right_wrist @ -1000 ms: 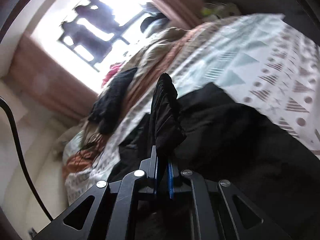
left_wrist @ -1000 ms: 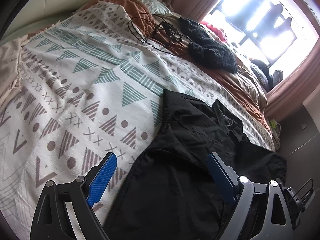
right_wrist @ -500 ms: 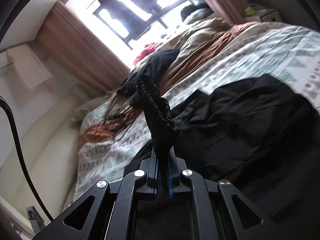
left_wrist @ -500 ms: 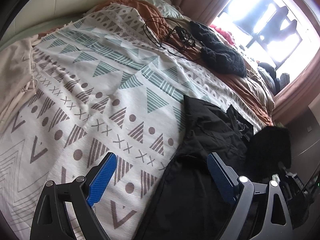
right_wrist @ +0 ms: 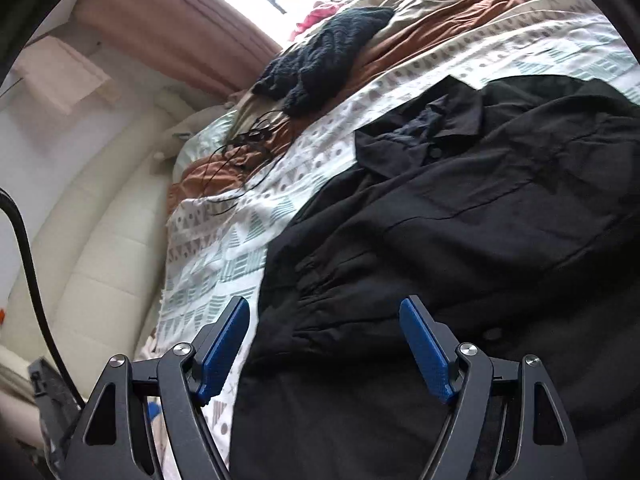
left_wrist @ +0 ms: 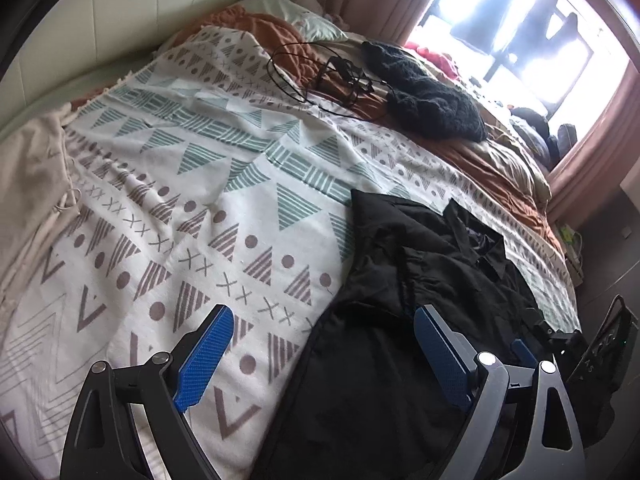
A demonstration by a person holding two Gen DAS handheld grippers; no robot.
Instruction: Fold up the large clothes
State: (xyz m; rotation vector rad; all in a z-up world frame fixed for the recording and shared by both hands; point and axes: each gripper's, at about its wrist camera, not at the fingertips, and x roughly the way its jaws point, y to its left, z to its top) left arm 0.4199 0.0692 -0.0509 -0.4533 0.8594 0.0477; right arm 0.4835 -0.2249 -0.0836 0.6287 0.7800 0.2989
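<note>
**Between claws: shirt down, fold barely begun**

Between the right claw (right_wrist: 324,344) pads, nothing gripped; jaws opening above black shirt (right_wrist: 460,208). Left claw (left_wrist: 320,356) spread wide, empty, hovering over shirt's edge and patterned blanket (left_wrist: 192,168). Shirt flat on bed, collar (right_wrist: 432,128) toward window, one sleeve seemingly laid inward. Probably left: other side, then lengthwise folds. Knit garment (left_wrist: 424,92) beyond, untouched.

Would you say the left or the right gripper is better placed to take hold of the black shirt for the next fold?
Probably the right gripper: its jaws are opening with nothing pinched, directly over the black shirt. The left gripper, open, straddles the shirt's edge, half over the patterned blanket.
</note>
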